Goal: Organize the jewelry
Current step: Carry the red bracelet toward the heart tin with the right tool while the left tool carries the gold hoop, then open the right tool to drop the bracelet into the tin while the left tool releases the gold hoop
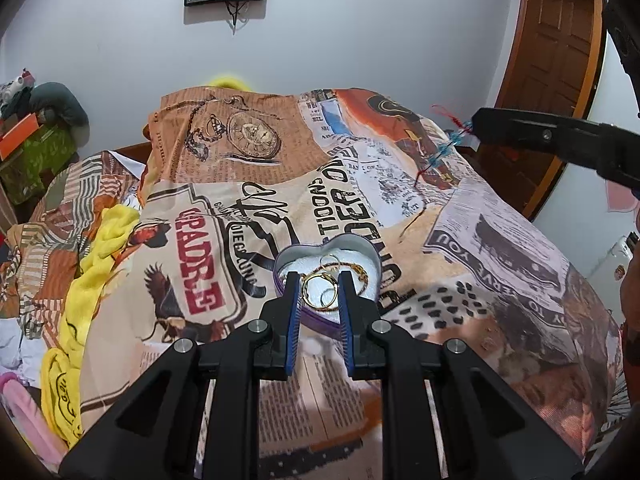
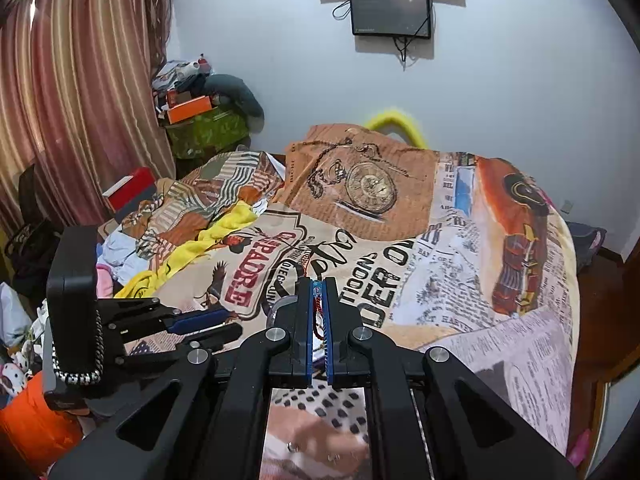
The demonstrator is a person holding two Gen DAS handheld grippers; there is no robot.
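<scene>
**Bracelet on its way to the box**

While the printed blanket [image 1: 500,248] carries the heart-shaped box [image 1: 326,280] at six o'clock, the left gripper [image 1: 319,284] stands part open, empty, around it. The right gripper [image 2: 319,292], at two o'clock, is clamped on the red-and-blue bracelet [image 1: 438,158]; next, probably, lower it inside.

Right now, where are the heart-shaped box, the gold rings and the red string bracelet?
heart-shaped box [image 1: 362,245]: left wrist view, far rim.
gold rings [image 1: 316,280]: left wrist view, band of nearest ring.
red string bracelet [image 1: 442,156]: left wrist view, blue beaded part.
</scene>
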